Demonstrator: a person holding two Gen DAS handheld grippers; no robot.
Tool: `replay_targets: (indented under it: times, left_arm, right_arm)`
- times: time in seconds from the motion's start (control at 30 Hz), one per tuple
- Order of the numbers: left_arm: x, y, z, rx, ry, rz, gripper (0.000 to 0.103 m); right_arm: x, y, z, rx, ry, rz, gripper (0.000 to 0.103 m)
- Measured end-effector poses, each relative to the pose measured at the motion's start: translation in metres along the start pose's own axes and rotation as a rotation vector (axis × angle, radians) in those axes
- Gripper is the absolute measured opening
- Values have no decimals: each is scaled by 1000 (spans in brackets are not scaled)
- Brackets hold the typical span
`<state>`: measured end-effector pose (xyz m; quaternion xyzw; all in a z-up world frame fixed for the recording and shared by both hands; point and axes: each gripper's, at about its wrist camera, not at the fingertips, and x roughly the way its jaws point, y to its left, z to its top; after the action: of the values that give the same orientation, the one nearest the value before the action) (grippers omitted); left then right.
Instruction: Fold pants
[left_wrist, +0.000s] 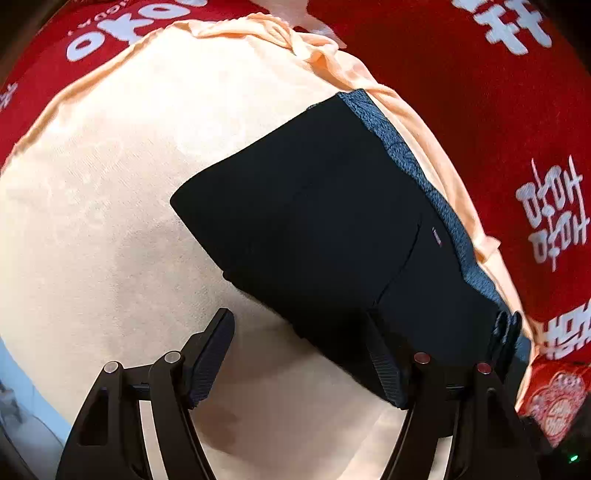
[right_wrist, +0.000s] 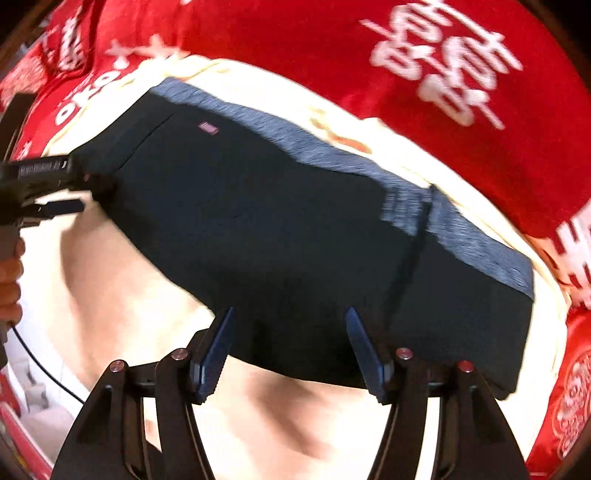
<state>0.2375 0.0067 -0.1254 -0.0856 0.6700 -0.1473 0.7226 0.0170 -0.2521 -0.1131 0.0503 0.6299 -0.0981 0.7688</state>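
The pants (left_wrist: 332, 229) are seen as a compact dark rectangle, already folded, lying on a peach cloth (left_wrist: 110, 206) at centre right of the left wrist view; a grey-blue waistband (left_wrist: 424, 177) runs along the upper right edge. A red blanket with white characters (left_wrist: 480, 92) lies beyond.

The left gripper (left_wrist: 301, 354) is held with jaws spread wide, nothing between them; its right finger sits over the near edge of the bundle, contact not determinable. The right gripper (right_wrist: 290, 350) is likewise spread and empty, at the lower centre of its frame, just at the bundle's near edge.

Judgement: the open jaws flanking the near edge suggest the fold is nearly or fully complete. The right wrist view is motion-blurred.
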Motion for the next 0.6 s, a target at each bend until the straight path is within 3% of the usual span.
replay_targets:
  times: [0.17, 0.43, 0.6]
  left_arm:
    - [-1, 4, 3, -7, 1, -39, 72]
    - [-1, 7, 7, -43, 2, -129, 73]
    - [4, 13, 9, -93, -13, -258, 76]
  right_arm:
    - [32, -6, -7, 91, 108, 55, 67]
    - [39, -9, -5, 101, 110, 64, 68]
    - [44, -2, -2, 101, 114, 62, 69]
